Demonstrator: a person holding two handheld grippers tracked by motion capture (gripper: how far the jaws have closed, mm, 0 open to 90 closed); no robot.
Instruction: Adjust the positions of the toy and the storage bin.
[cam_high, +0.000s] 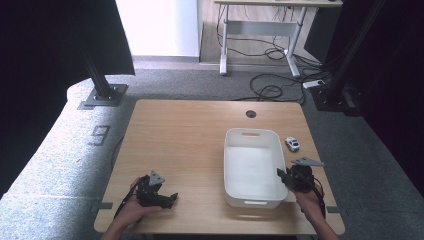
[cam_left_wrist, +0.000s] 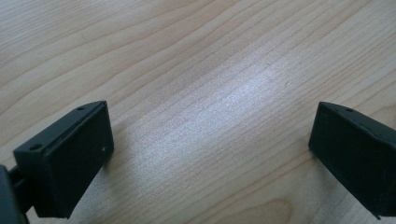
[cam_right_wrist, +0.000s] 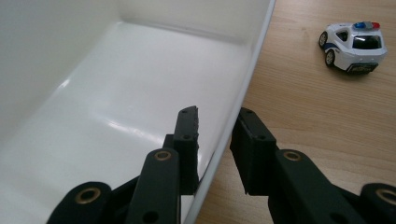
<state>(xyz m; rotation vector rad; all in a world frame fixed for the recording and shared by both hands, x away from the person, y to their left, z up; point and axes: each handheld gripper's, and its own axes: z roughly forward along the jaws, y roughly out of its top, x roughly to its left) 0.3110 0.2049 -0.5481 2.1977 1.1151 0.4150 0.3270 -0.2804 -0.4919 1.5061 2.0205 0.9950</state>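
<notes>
Clamping the right-hand rim of the white tub (cam_high: 251, 168), the right gripper (cam_right_wrist: 215, 140) has one jaw inside the wall and the other outside it, both closed down on the thin plastic. The tub sits right of centre on the wooden worktop (cam_high: 185, 145), its long side running from six to twelve o'clock. A small police toy car (cam_high: 293, 144) (white, with a blue and red light bar) stands on the worktop at about one o'clock from that gripper, just beside the tub's rim. The left gripper (cam_left_wrist: 210, 154) hangs low over bare wood near the worktop's seven o'clock corner, its jaws spread wide with nothing between them.
</notes>
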